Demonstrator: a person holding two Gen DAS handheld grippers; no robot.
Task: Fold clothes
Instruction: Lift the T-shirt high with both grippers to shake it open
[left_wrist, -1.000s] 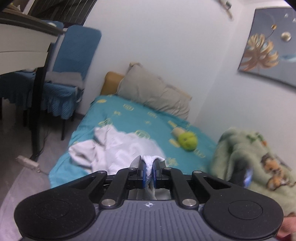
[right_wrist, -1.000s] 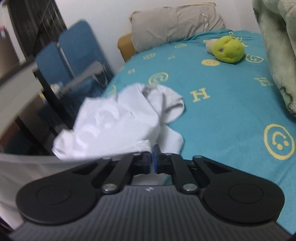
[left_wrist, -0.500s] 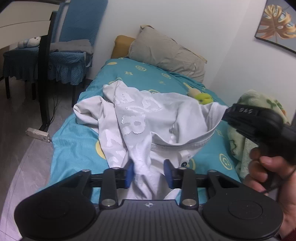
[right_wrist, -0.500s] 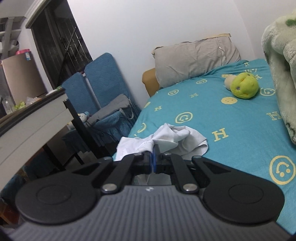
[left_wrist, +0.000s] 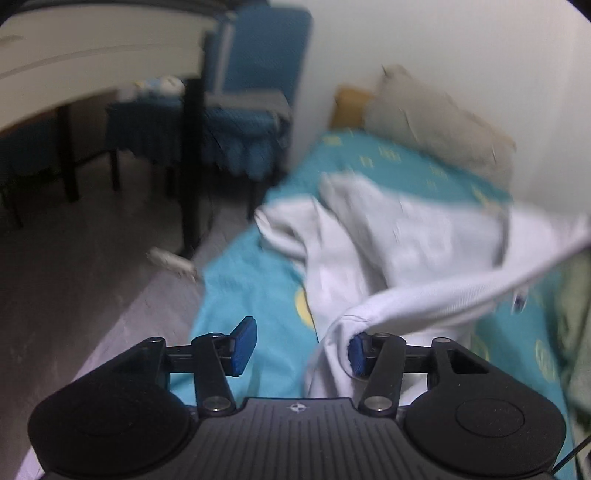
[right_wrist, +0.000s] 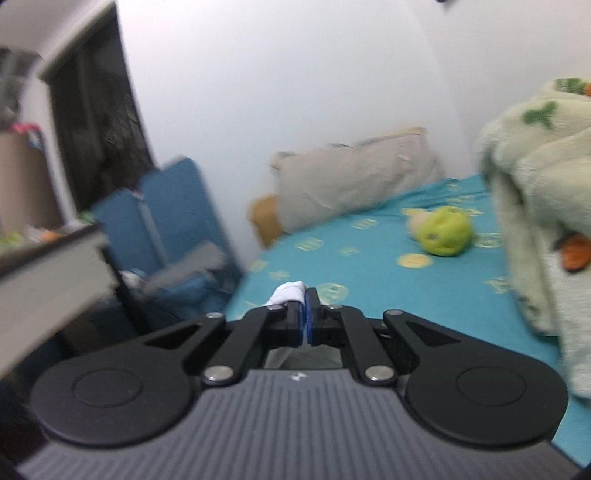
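A white garment (left_wrist: 399, 258) hangs stretched above the teal bed sheet (left_wrist: 243, 288), pulled up toward the right edge of the left wrist view. My left gripper (left_wrist: 301, 345) has its jaws opening; cloth still drapes over the right pad (left_wrist: 355, 352), while the left pad (left_wrist: 244, 345) is bare, with only sheet showing between them. My right gripper (right_wrist: 303, 314) is shut on a small bunch of the white garment (right_wrist: 287, 291), held up above the bed sheet (right_wrist: 369, 266). The rest of the garment is hidden below that gripper's body.
A grey pillow (right_wrist: 354, 181) lies at the bed's head, a green plush toy (right_wrist: 445, 230) beyond the gripper, and a pale green blanket (right_wrist: 535, 192) is heaped at right. Blue chairs (left_wrist: 243, 110), a dark-legged table (left_wrist: 92, 55) and bare floor (left_wrist: 92, 280) stand left of the bed.
My left gripper's jaws have spread wide and let go of the garment, and its view has tipped down. My right gripper has risen with the garment's edge still pinched, lifting the cloth.
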